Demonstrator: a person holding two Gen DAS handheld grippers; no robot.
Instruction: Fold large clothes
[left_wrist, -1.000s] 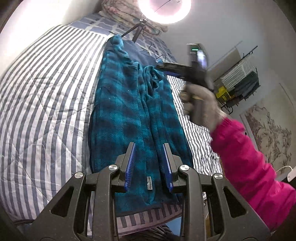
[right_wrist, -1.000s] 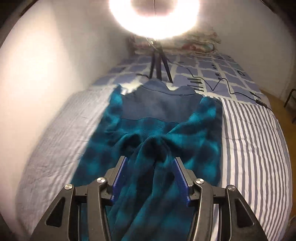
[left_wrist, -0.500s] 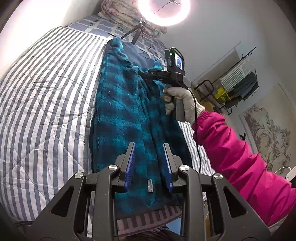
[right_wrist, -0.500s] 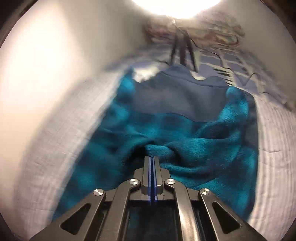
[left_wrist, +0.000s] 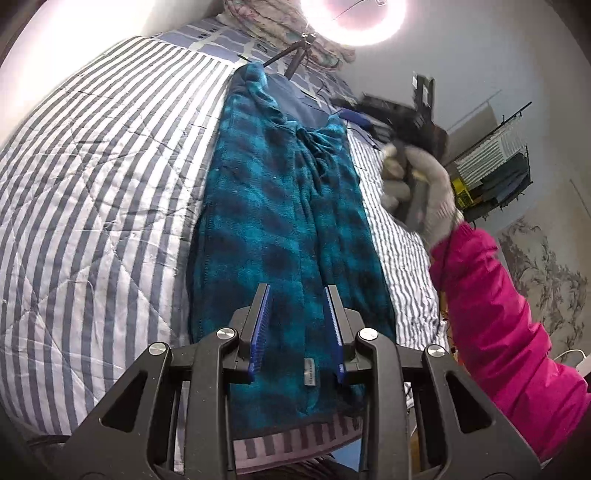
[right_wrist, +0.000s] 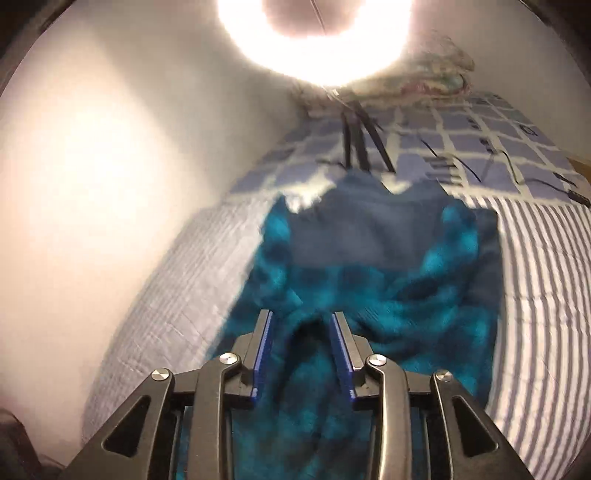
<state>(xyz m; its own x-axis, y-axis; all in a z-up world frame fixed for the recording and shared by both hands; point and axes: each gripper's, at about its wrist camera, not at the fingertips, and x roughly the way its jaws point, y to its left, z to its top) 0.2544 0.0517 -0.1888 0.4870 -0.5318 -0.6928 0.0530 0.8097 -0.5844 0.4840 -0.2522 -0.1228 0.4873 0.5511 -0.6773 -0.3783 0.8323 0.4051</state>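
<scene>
Blue plaid garment (left_wrist: 284, 229) lay lengthwise down the bed (left_wrist: 92, 192), hem at the near edge. Left claw (left_wrist: 297, 328) hung open above the hem; right claw (right_wrist: 301, 354) open, empty, over bunched cloth mid-garment. Risk: a grab there could catch only the top layer, skewing the fold.

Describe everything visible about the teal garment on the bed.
The garment is a fleecy-looking teal and dark plaid piece, lying lengthwise on the striped quilt. It is folded into a long, narrow strip, with a plain navy panel at the far end and bunched wrinkles just below it. A small grey tag sits near the close hem. Both grippers, left and right, are open above it; neither grips it.
</scene>
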